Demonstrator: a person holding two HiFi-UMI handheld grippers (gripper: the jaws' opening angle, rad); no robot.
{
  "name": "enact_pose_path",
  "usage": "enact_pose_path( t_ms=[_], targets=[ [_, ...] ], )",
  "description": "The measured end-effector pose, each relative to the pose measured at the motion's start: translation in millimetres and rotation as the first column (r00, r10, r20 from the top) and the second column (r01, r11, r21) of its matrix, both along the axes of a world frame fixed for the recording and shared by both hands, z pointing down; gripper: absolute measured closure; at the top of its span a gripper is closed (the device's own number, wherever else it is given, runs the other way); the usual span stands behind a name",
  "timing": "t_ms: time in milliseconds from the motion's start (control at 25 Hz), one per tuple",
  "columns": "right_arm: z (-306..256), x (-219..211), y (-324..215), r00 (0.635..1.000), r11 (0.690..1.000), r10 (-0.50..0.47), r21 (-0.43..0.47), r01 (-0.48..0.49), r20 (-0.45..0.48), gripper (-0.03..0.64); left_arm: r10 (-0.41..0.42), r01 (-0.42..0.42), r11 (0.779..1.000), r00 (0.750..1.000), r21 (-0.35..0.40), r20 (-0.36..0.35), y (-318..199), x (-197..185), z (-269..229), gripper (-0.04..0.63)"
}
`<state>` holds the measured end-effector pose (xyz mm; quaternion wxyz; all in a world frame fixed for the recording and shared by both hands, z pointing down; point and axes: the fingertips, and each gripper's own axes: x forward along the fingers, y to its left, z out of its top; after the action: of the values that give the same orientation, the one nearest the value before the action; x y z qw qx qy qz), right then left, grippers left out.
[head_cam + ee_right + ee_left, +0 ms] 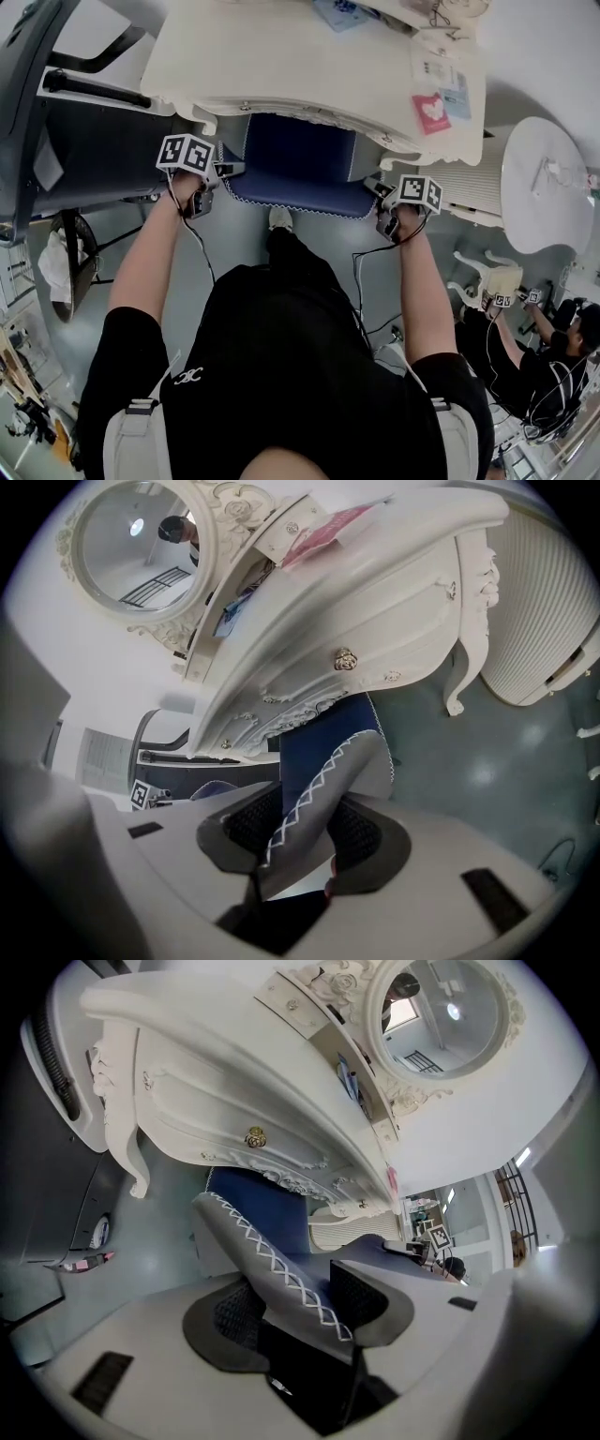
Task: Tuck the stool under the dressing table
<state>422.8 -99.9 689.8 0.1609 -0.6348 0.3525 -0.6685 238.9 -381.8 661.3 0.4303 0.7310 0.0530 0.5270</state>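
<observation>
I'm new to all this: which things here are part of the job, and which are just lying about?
Part of the job: stool, clamped at its side edges by the left gripper and right gripper; dressing table.
Lying about: pink card; round white table.

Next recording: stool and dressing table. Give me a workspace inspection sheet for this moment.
Surface: grey floor beneath the stool.
Job's things: blue stool partly under the white dressing table; its near edge sticks out.
Clutter: pink card and papers on the table's right end.
Grippers: left gripper and right gripper each shut on the stool's stitched grey rim.
Cables: black cables trail from the grippers.
Surroundings: round white table and another person at right; mirror above the dressing table.
</observation>
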Motion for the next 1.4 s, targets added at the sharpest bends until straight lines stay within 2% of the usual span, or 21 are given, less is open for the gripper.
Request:
enact_pose_path(
  t_ms=[440, 680, 920, 1120, 1240, 1320, 1400],
  targets=[
    [15, 47, -21, 1.0, 1.0, 0.02, -0.004, -0.02, -0.011, 0.471, -0.012, 0.012, 1.0, 1.0, -0.003, -0.011, -20, 45, 15, 0.388],
    [30, 57, -25, 0.999, 0.999, 0.028, -0.022, -0.029, -0.026, 0.471, 0.018, -0.018, 1.0, 1.0, 0.011, 0.008, -22, 52, 31, 0.388],
    [44, 42, -25, 1.0, 0.999, 0.003, -0.049, -0.004, -0.015, 0.471, 0.048, -0.05, 0.998, 0.997, 0.033, 0.053, -26, 41, 45, 0.388],
    [45, 42, -27, 1.0, 0.999, -0.013, -0.037, 0.013, -0.002, 0.469, 0.064, -0.065, 0.998, 0.997, 0.009, 0.054, -26, 40, 46, 0.385],
    [46, 39, -28, 1.0, 0.999, -0.024, -0.041, 0.025, 0.019, 0.465, 0.045, -0.042, 0.998, 0.996, -0.037, 0.078, -27, 36, 49, 0.383],
    [47, 39, -27, 1.0, 0.999, 0.006, -0.041, -0.004, 0.029, 0.458, 0.017, -0.01, 0.997, 0.996, -0.074, 0.087, -28, 35, 49, 0.376],
    [48, 40, -24, 0.999, 0.998, 0.044, -0.044, -0.043, 0.026, 0.442, -0.002, 0.009, 0.997, 0.996, -0.079, 0.09, -28, 35, 49, 0.37]
  ],
)
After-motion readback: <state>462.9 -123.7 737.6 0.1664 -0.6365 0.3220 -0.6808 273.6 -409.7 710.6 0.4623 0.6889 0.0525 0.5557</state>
